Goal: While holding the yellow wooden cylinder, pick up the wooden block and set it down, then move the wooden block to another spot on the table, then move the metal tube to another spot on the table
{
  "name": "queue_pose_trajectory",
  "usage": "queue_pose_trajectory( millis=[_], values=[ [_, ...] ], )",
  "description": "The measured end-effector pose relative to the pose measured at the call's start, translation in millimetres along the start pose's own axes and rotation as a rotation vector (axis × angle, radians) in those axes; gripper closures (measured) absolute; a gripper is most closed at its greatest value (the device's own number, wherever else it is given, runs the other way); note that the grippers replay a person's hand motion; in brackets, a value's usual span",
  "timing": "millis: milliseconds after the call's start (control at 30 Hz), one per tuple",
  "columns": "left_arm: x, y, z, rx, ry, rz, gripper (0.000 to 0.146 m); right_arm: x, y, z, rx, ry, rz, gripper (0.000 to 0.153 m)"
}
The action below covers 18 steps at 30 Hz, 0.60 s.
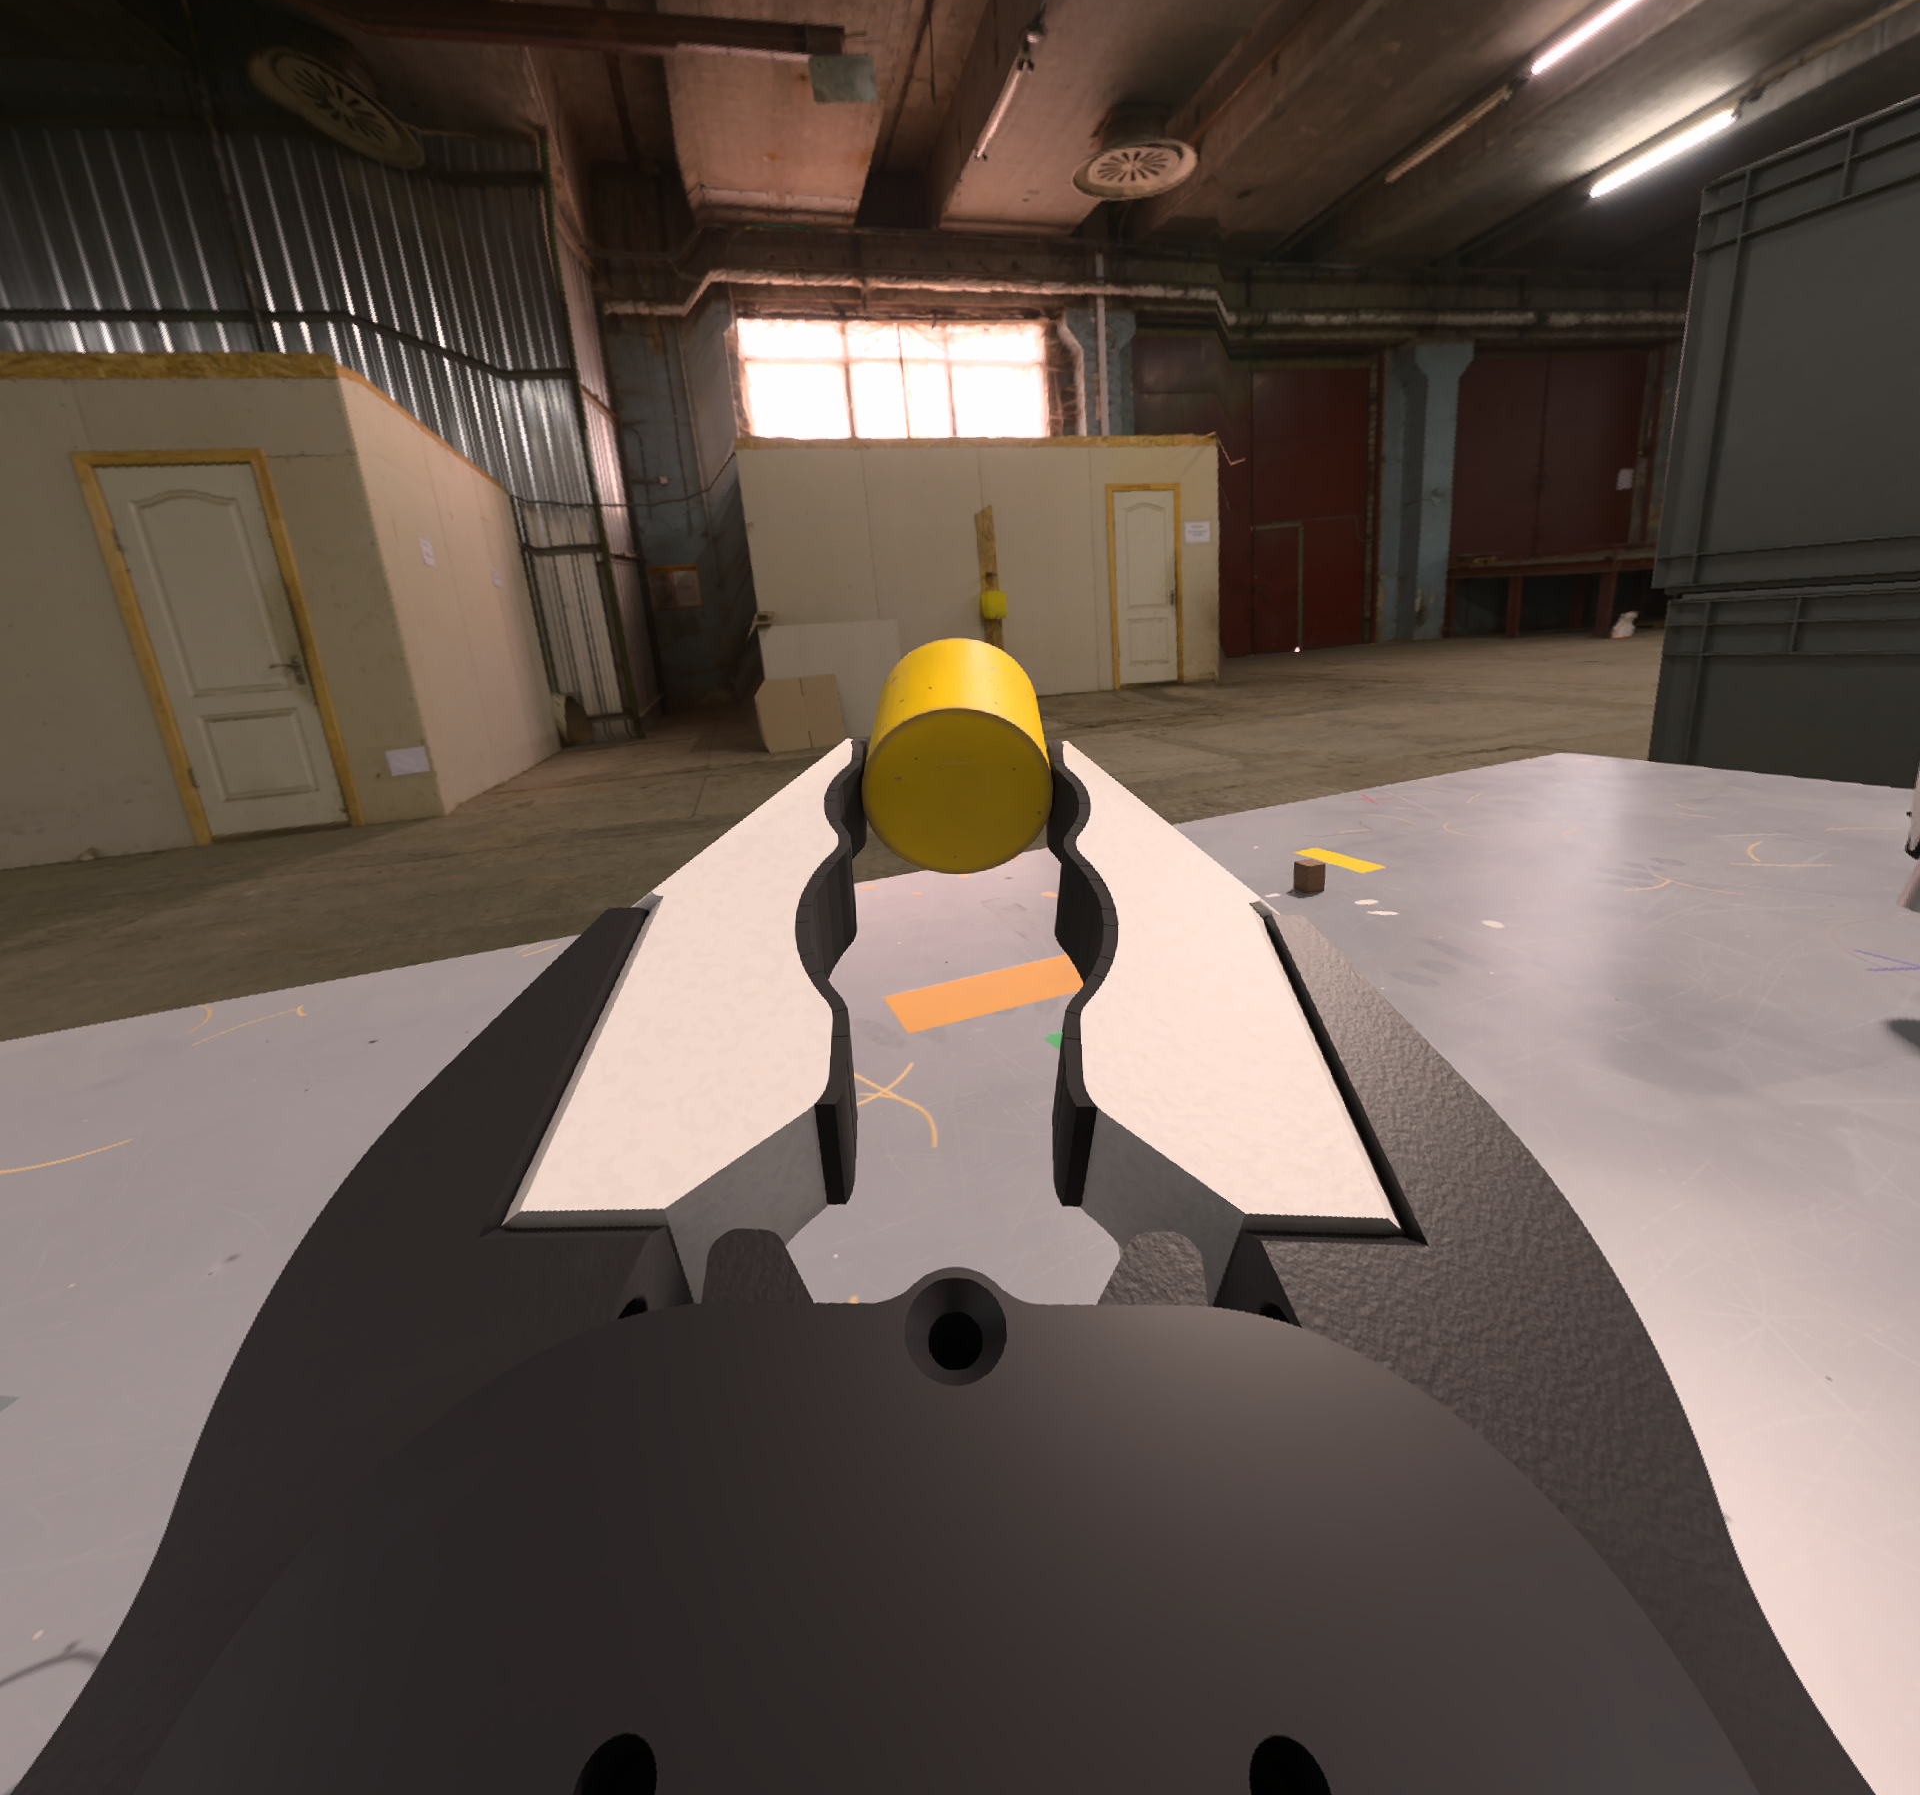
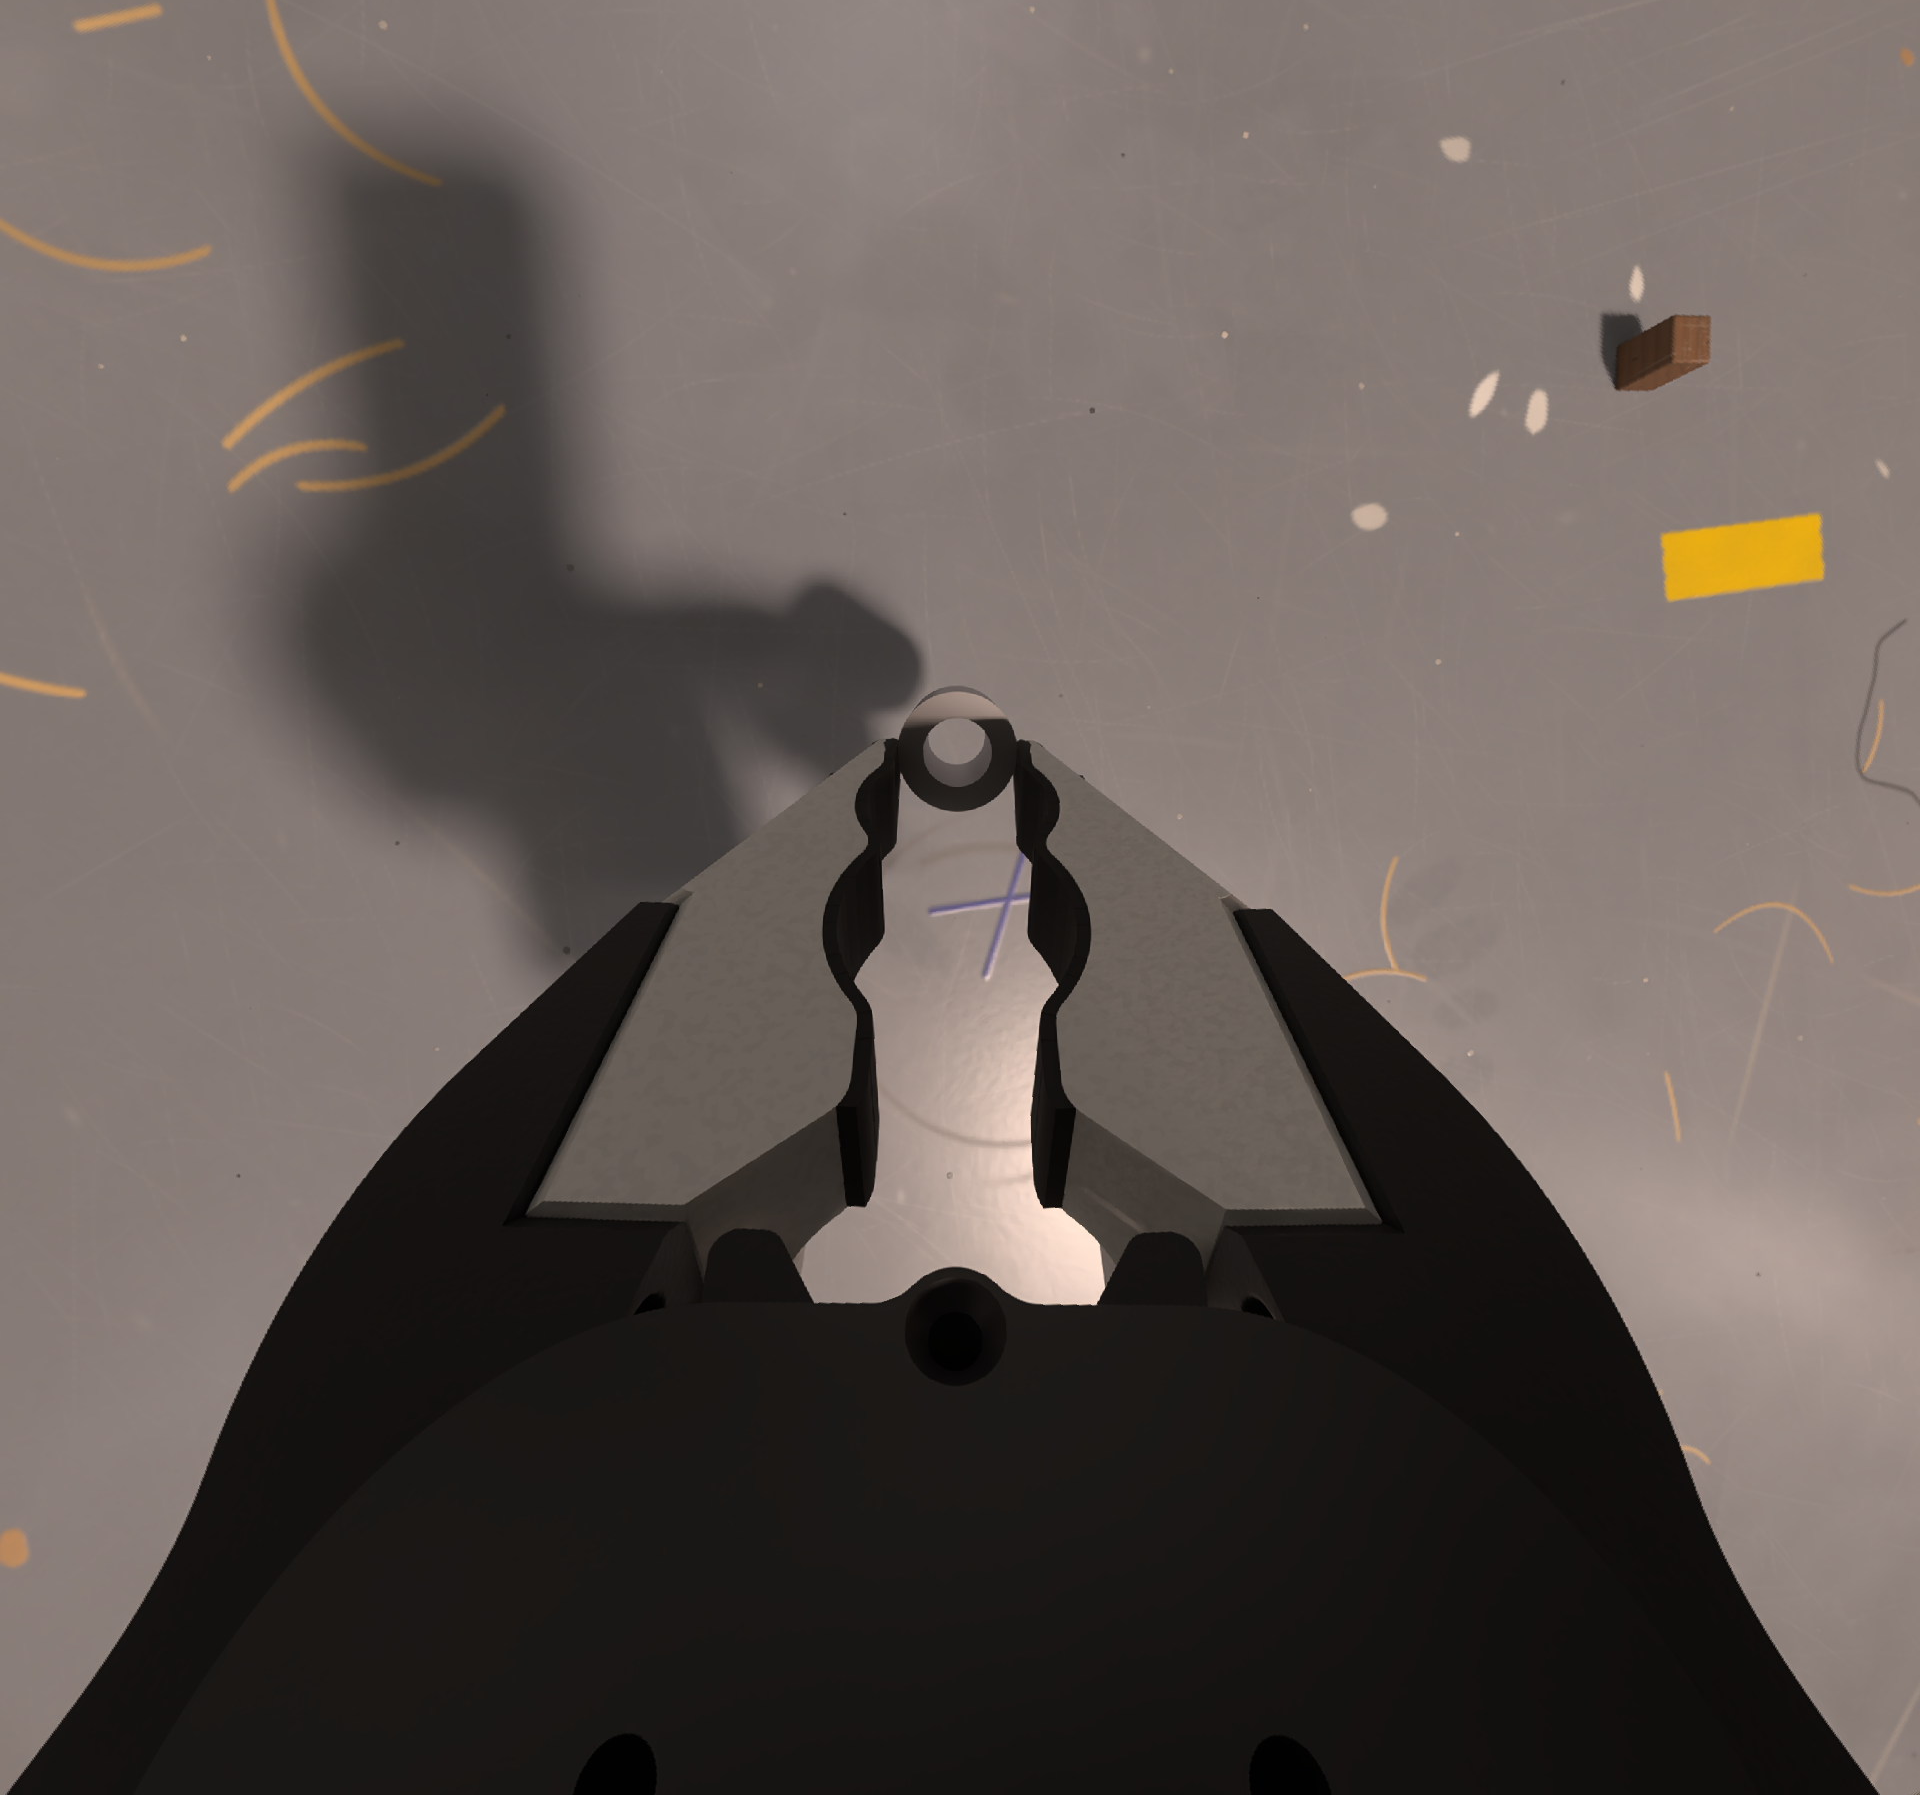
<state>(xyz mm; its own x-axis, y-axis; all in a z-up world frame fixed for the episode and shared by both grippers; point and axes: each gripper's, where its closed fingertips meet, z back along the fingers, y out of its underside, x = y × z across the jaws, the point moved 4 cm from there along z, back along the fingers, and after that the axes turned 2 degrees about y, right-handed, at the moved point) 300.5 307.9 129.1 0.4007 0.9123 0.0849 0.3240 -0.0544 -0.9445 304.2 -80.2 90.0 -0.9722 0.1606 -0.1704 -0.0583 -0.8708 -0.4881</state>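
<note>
My left gripper (image 1: pixel 956 779) is shut on the yellow wooden cylinder (image 1: pixel 956 758) and holds it above the grey table (image 1: pixel 1558 1070), its round end facing the camera. The small brown wooden block (image 1: pixel 1309 876) lies on the table ahead to the right, beside a yellow tape mark. My right gripper (image 2: pixel 956 758) points down at the table and is shut on the grey metal tube (image 2: pixel 956 753), seen end-on with its bore showing, held above the surface. The wooden block also shows in the right wrist view (image 2: pixel 1662 351), at the upper right.
Stacked dark grey crates (image 1: pixel 1797 457) stand at the table's far right. Tape marks lie on the table: orange (image 1: pixel 982 992), yellow (image 1: pixel 1340 859) and yellow again (image 2: pixel 1742 556). The table's far edge (image 1: pixel 416 976) runs close ahead on the left. A gripper shadow (image 2: pixel 499 602) falls on the table.
</note>
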Motion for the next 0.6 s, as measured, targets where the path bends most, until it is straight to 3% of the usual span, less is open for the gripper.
queue_pose_trajectory(
  millis=[600],
  values=[
    [0.4, 0.3, 0.0, 0.000, 0.003, 0.003, 0.112, 3.9, 5.0, 0.4, -0.001, 0.002, -0.014, 0.131]
  ],
)
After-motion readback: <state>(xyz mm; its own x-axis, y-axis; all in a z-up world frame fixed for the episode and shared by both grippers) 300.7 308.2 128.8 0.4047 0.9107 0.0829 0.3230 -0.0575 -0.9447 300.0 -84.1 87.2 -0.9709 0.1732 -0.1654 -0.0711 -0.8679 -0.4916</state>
